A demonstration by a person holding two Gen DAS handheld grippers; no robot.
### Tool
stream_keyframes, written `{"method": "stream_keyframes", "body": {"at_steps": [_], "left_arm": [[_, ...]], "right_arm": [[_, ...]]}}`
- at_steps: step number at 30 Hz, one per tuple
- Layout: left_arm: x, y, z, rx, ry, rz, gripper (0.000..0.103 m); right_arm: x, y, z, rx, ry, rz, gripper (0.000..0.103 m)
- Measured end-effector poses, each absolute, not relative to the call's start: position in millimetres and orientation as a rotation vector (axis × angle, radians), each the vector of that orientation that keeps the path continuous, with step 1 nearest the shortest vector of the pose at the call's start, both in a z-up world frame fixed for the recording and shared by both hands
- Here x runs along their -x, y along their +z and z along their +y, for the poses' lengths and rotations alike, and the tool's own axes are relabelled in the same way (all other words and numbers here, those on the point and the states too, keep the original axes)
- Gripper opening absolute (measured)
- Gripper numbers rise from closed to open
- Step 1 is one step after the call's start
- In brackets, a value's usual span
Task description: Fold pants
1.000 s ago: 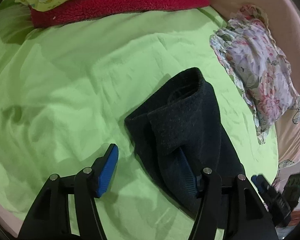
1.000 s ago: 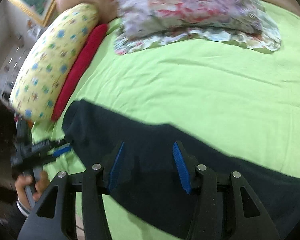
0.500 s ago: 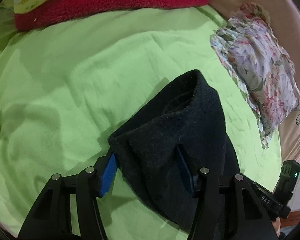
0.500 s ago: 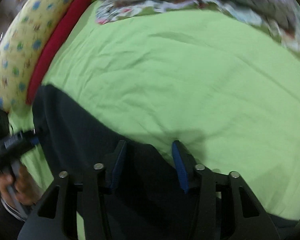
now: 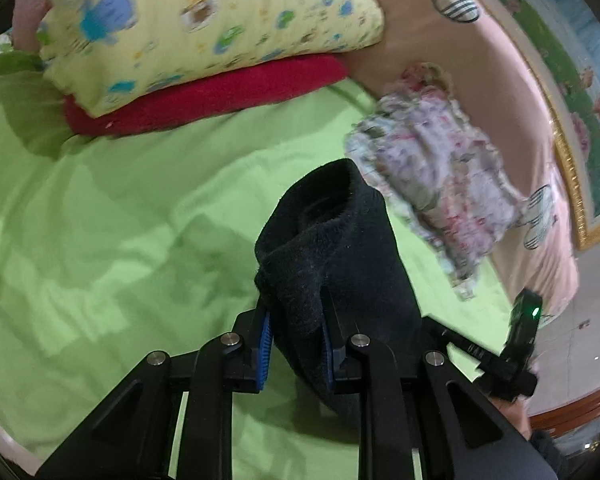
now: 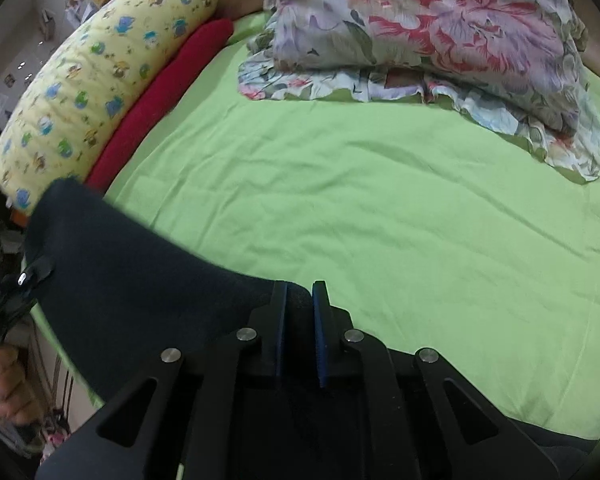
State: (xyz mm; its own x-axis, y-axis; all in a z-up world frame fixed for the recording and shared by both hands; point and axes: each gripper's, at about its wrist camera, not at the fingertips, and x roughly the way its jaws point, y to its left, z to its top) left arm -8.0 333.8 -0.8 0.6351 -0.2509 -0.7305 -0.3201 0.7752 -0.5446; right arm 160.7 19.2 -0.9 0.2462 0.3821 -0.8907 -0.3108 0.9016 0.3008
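Now Both Claws Are Closing on the Pants

Just now the grip has been taken. A second ago the left claw (image 5: pixel 296 334) stood wide apart, one blue pad on the bare green sheet and the other at the cloth; its jaws are now closing, with a thick bunch of the dark pants (image 5: pixel 332 256) seen clamped between the pads. The bunched end has been raised off the bed (image 5: pixel 120 240), and it stands up in front of the claw near the bed's front edge, where earlier it lay flat.

The right claw (image 6: pixel 299 320) was likewise spread over the cloth a second ago. Its jaws are closing too, and only a narrow gap is left, filled by a pinch of the pants' edge. From there the dark cloth is seen stretching away to the left toward the other gripper, along the front edge of the bed, well apart from the floral pillow (image 6: pixel 440 32) at the far side and the yellow pillow (image 6: pixel 100 64) and red cushion (image 6: pixel 160 96) along the left side.

It is judged that the grasping step is nearly complete and that the fold itself is not yet made. With both ends held, the garment can next be lifted and carried over itself. Slippage of the thin right-hand pinch may be counted as the main risk.
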Motion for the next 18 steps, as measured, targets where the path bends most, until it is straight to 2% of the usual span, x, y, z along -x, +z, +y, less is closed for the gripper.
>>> {"method": "stream_keyframes", "body": {"at_steps": [3, 5, 10, 11, 13, 14, 15, 16, 18], "left_arm": [[7.3, -28.5, 337.7, 0.646, 0.087, 0.978, 0.02], [5.9, -44.6, 339.2, 0.599, 0.113, 1.048, 0.025], [14.6, -20.3, 344.9, 0.51, 0.17, 1.006, 0.038], [16.2, -9.7, 345.3, 0.477, 0.193, 0.983, 0.039], [16.2, 9.2, 345.5, 0.458, 0.185, 0.95, 0.039], [14.4, 16.1, 344.1, 0.456, 0.178, 0.941, 0.04], [12.4, 21.4, 342.5, 0.452, 0.17, 0.935, 0.045], [8.6, 28.4, 338.3, 0.443, 0.152, 0.93, 0.048], [3.3, 37.3, 331.7, 0.431, 0.124, 0.926, 0.05]], "right_arm": [[-167.0, -15.9, 35.3, -0.046, 0.416, 1.231, 0.01], [-170.7, -25.8, 41.1, -0.012, 0.373, 1.23, 0.01], [-164.6, -19.5, 15.7, -0.122, 0.316, 1.26, 0.014], [-162.1, -14.8, 8.8, -0.14, 0.316, 1.25, 0.017], [-150.3, -2.1, -13.0, -0.201, 0.3, 1.229, 0.038], [-143.4, 3.0, -22.8, -0.23, 0.294, 1.222, 0.055], [-136.2, 8.5, -33.3, -0.261, 0.286, 1.207, 0.063], [-126.1, 16.1, -46.4, -0.289, 0.268, 1.175, 0.063], [-107.8, 26.6, -66.6, -0.315, 0.241, 1.134, 0.063]]}}
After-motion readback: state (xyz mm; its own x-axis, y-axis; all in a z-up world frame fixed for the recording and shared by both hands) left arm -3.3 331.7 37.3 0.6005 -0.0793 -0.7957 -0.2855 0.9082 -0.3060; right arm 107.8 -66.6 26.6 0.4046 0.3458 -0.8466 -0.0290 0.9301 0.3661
